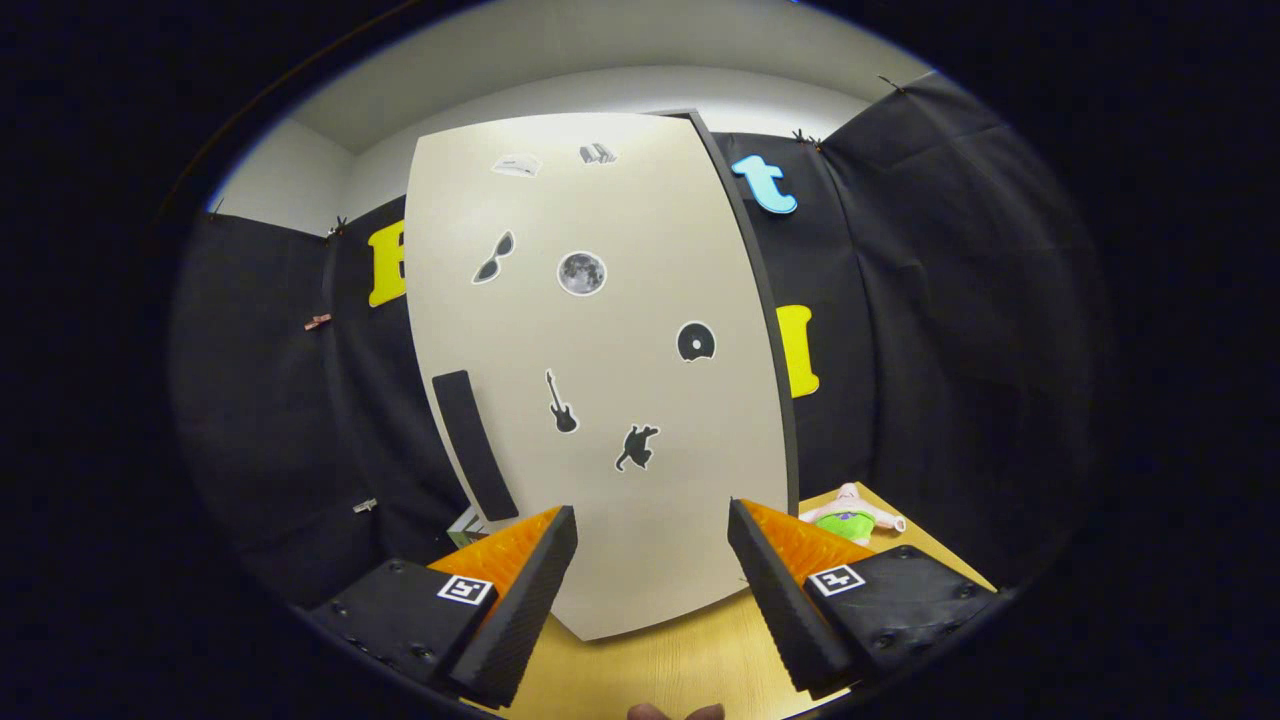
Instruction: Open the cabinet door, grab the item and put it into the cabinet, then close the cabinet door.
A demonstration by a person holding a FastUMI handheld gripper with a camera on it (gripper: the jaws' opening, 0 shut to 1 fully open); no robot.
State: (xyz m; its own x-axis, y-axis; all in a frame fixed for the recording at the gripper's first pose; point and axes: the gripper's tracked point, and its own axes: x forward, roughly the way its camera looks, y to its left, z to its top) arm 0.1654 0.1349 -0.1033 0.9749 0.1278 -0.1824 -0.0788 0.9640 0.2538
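Note:
A tall cream cabinet door point(600, 370) with several small dark stickers stands just ahead of my fingers, shut against its dark frame. Its black bar handle point(474, 444) runs down the door's left side, above my left finger. My gripper point(650, 570) is open, with nothing between the fingers but the door's lower part and the wooden table. A small plush toy point(850, 517), pink with a green patch, lies on the table to the right of the cabinet, just beyond my right finger.
The wooden table point(680, 660) runs under the fingers up to the cabinet's foot. Black cloth walls close in behind and on both sides. A small light object point(462, 524) peeks out by the cabinet's lower left corner. A fingertip point(675, 712) shows below the gripper.

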